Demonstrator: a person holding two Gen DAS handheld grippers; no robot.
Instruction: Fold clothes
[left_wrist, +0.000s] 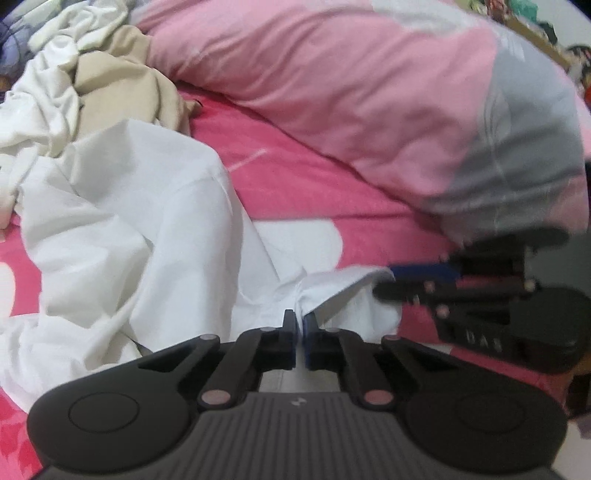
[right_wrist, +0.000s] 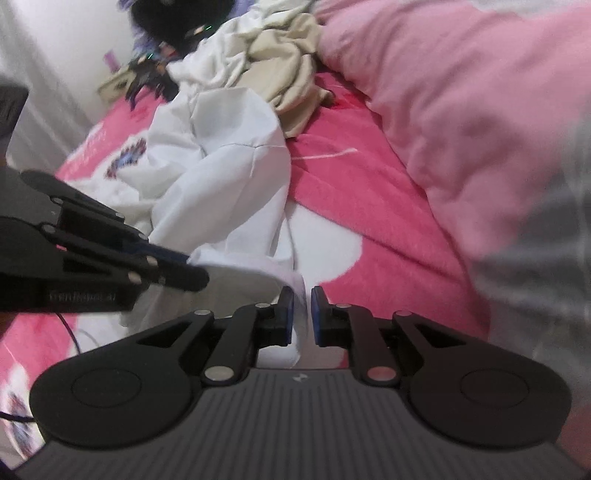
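A crumpled white garment (left_wrist: 147, 221) lies across the pink bed sheet (left_wrist: 314, 184). My left gripper (left_wrist: 300, 321) is shut on a bunched edge of it, with white fabric pinched between the blue pads. Just to the right, the right gripper (left_wrist: 386, 282) comes in sideways and clamps the same edge of cloth. In the right wrist view, the white garment (right_wrist: 229, 177) runs down between the fingers of my right gripper (right_wrist: 302, 295), which is shut on the fabric. The left gripper (right_wrist: 192, 267) holds the cloth close on the left. A short span of fabric stretches between the two grippers.
A beige garment (left_wrist: 122, 74) and more white clothes (left_wrist: 37, 110) are piled at the far left of the bed. A bulky pink and grey duvet (left_wrist: 351, 92) fills the right side. Dark clutter (right_wrist: 155, 74) sits by the wall at the bed's far end.
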